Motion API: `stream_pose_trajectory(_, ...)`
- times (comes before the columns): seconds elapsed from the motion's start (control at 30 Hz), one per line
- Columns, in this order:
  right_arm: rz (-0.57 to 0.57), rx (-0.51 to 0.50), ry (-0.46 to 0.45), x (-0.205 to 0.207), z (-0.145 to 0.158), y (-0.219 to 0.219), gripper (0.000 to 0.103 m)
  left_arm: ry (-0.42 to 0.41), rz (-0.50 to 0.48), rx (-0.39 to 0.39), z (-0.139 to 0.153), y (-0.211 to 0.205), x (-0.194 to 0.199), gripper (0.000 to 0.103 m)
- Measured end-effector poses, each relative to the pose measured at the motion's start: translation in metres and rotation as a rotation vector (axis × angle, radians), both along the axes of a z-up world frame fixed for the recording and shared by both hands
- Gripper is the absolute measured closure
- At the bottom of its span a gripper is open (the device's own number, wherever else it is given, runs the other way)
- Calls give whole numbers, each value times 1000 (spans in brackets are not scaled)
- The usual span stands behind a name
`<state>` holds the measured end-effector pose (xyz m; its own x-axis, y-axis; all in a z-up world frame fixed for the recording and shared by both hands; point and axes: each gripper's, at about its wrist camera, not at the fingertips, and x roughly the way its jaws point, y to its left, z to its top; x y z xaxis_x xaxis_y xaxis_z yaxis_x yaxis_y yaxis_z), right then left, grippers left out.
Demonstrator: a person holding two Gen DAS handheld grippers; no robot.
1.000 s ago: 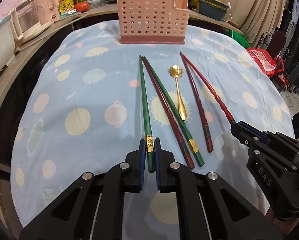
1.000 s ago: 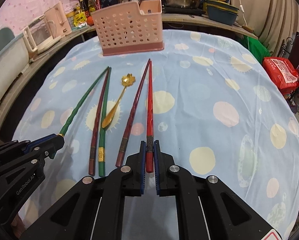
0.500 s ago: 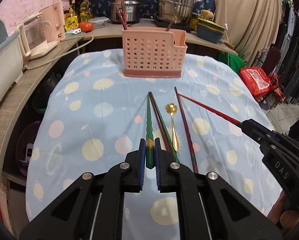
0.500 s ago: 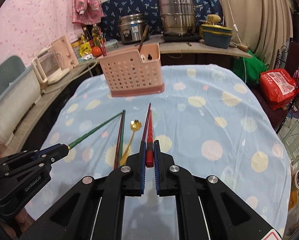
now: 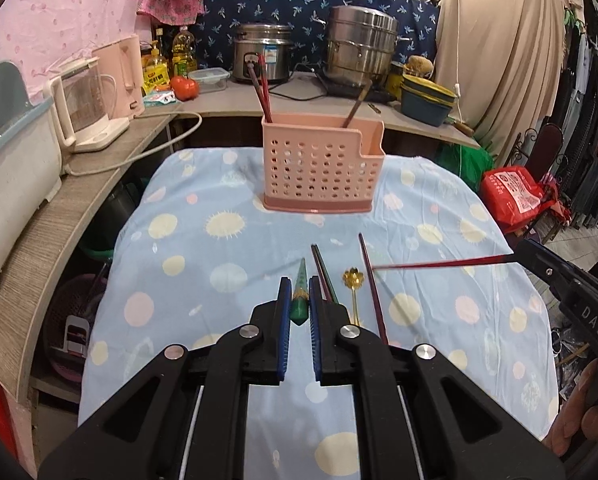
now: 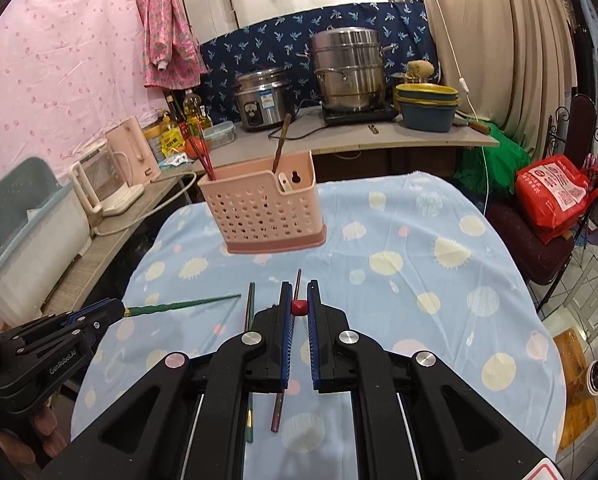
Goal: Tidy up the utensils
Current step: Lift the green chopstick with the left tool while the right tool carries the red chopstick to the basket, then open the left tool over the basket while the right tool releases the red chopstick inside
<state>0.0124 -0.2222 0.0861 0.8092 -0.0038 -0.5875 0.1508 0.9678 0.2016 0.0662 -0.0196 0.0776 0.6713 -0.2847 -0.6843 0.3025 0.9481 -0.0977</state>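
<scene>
My left gripper (image 5: 300,294) is shut on a green chopstick (image 5: 300,300), held above the table and pointing forward; it also shows in the right wrist view (image 6: 179,305). My right gripper (image 6: 299,300) is shut on a red chopstick (image 6: 298,307), seen end-on; its shaft shows in the left wrist view (image 5: 439,264). On the blue dotted tablecloth (image 5: 219,280) lie a green and a dark red chopstick (image 5: 323,272), a gold spoon (image 5: 354,288) and another dark red chopstick (image 5: 373,288). The pink perforated utensil basket (image 5: 323,168) stands at the far side, holding several utensils.
A counter (image 5: 299,96) behind the table holds a rice cooker (image 5: 263,52), a steel steamer pot (image 5: 361,46), stacked bowls (image 5: 427,98), oil bottles and a pink kettle (image 5: 119,80). A red bag (image 5: 515,196) and a clothes rack are at right.
Both grippers have lifted their chopsticks off the cloth and risen, and the chopsticks now point forward. The other utensils stay on the table.
</scene>
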Motion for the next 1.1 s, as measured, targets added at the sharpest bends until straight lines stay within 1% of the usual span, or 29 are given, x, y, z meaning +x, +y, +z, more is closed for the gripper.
stream_pose_trajectory(0.43,11,5,-102,29,44,-9,96,-120,4,-7,52,-5,34,95)
stream_pose_trajectory(0.63,8,12,-147,58,66,-17,96,-178,-2,-8,76,-14,58,95)
stream_pose_trajectory(0.73,12,39,-173,77,77,-22,96,-212,0,-11,91,-18,73,95)
stream_pose_trajectory(0.83,14,66,-206,96,91,-26,96,-255,3,-16,110,-22,90,95)
stream_pose_trajectory(0.97,16,123,-265,129,115,-33,96,-327,11,-29,144,-26,112,95)
stream_pose_trajectory(1.1,2,135,-319,160,136,-34,96,-404,27,-59,184,-31,136,95)
